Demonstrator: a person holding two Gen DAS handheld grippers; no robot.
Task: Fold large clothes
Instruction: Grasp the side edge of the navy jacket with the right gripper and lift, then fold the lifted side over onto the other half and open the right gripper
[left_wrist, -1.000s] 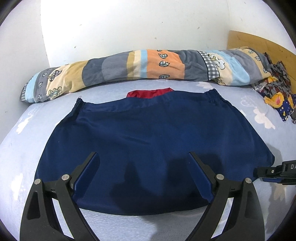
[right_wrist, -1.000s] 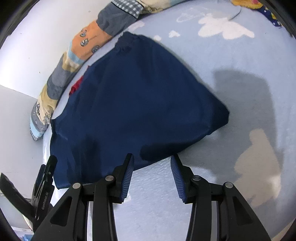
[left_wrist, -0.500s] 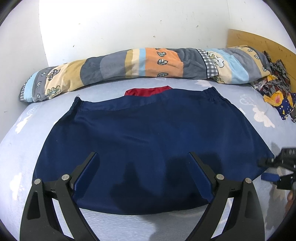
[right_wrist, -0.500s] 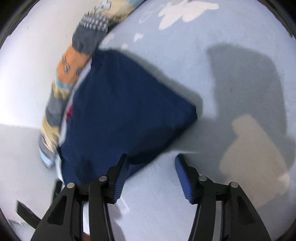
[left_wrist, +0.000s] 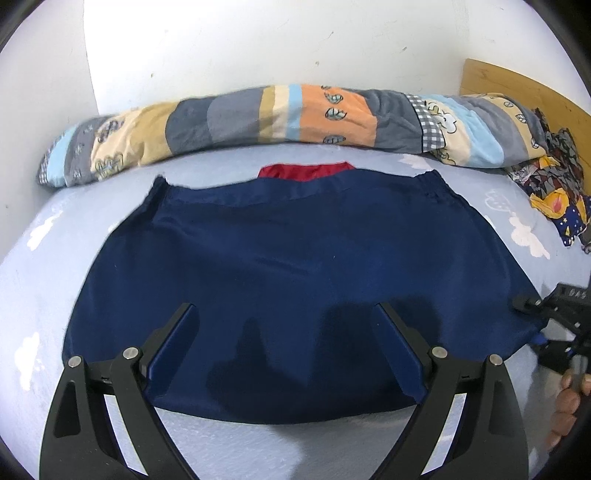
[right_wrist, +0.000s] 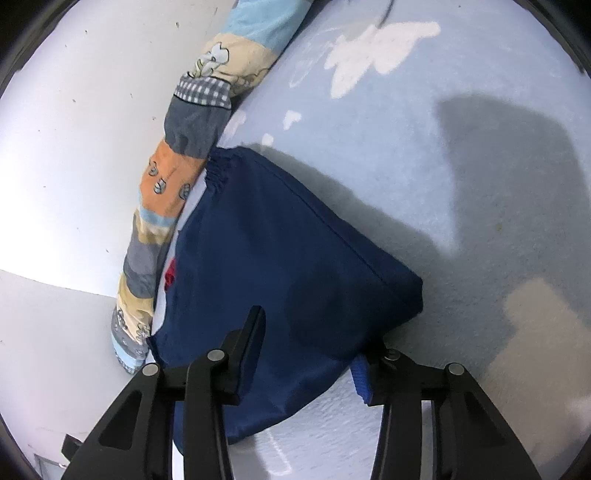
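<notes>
A navy blue garment (left_wrist: 295, 240) lies spread flat on the light blue bed sheet (left_wrist: 55, 236), its elastic waistband at the far edge. My left gripper (left_wrist: 284, 314) is open, its fingers hovering over the near hem with nothing gripped. My right gripper (left_wrist: 533, 323) is at the garment's near right corner. In the right wrist view the right gripper (right_wrist: 314, 343) straddles that corner of the garment (right_wrist: 295, 240): one finger rests over the cloth, the other sits at its edge. Its jaws are closing with the cloth between them, and the pads are still apart.
A rolled patchwork quilt (left_wrist: 295, 114) runs along the white wall behind the garment. A red cloth (left_wrist: 303, 171) peeks out under the waistband. A pile of patterned clothes (left_wrist: 554, 192) sits far right by a wooden headboard (left_wrist: 517, 85). A person's hand (left_wrist: 569, 406) holds the right gripper.
My right gripper rolled and dropped onto the garment's right corner, so the cloth now lies between its fingers. The left gripper and the garment stayed put.
</notes>
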